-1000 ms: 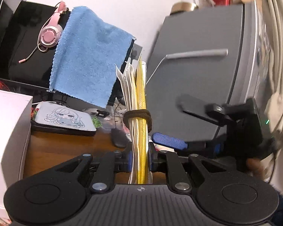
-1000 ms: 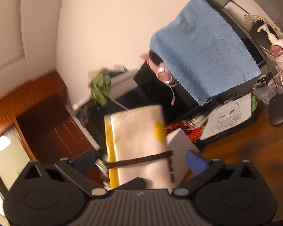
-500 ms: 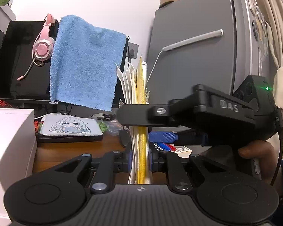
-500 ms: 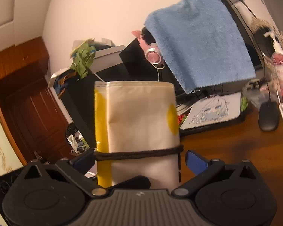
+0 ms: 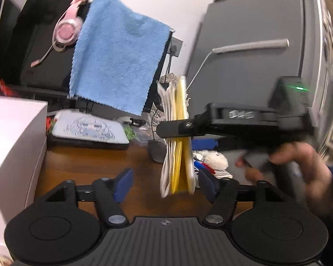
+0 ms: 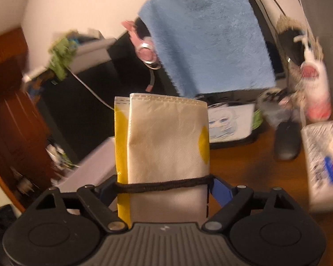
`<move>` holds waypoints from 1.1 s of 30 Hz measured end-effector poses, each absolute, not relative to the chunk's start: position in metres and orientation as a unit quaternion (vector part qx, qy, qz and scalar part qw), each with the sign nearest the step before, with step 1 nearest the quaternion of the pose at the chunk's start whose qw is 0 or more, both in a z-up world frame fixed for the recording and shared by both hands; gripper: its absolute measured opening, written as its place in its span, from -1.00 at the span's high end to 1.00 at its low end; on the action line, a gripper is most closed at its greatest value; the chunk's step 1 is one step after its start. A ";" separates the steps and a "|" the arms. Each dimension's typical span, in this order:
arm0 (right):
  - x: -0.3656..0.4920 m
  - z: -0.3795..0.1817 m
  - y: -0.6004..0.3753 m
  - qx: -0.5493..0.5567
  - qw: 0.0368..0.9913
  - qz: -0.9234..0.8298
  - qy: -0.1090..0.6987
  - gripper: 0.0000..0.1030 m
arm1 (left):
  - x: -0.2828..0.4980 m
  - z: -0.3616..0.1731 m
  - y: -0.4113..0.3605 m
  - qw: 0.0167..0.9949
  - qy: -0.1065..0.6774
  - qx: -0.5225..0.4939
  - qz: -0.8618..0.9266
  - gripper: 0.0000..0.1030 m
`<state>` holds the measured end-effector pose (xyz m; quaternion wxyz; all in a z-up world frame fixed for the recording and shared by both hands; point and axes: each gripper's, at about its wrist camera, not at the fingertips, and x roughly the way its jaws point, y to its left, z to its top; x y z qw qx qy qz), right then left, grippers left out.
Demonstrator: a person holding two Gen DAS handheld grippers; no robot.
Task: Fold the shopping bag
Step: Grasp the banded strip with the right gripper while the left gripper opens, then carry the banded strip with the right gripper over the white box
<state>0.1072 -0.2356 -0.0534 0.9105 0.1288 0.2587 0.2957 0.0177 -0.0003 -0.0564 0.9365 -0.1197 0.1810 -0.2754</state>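
The folded shopping bag (image 6: pixel 164 139), white with yellow patches, is bound low down by a black elastic band (image 6: pixel 162 182). My right gripper (image 6: pixel 162 188) has its jaws closing across the bag's width, with a blue pad against each side edge, and carries it upright above the desk. In the left wrist view the bag (image 5: pixel 178 155) stands edge-on, and one of the right gripper's fingers (image 5: pixel 173 130) crosses its middle. My left gripper (image 5: pixel 165 185) is opening, its pads well clear of the bag on both sides. A hand (image 5: pixel 299 166) holds the right gripper's handle.
A blue towel (image 5: pixel 117 62) hangs over a black monitor beside a pink headset (image 5: pixel 66 31). On the wooden desk (image 5: pixel 88 166) sit a white box (image 5: pixel 11 144), a printed mouse pad (image 5: pixel 88 128), a mouse (image 6: pixel 286 144) and a pump bottle (image 6: pixel 315 88). A grey fridge (image 5: pixel 255 66) stands on the right.
The left jaws were clamped on the bag's bottom and have sprung apart. The right gripper came in from the right and closed across the bag's sides.
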 end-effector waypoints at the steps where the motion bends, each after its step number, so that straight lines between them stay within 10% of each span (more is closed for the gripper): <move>1: 0.117 -0.048 -0.232 0.096 0.912 0.289 0.274 -0.69 | 0.019 -0.055 0.004 0.932 0.190 -0.132 -0.277 -0.40; 14: 0.230 -0.088 -0.124 -0.247 0.789 0.278 0.488 -0.69 | 0.063 -0.041 0.032 0.895 0.318 -0.197 -0.243 -0.56; 33: 0.246 -0.072 -0.134 -0.183 0.764 0.338 0.518 -1.00 | 0.030 0.016 0.085 0.888 0.264 -0.236 -0.295 -0.68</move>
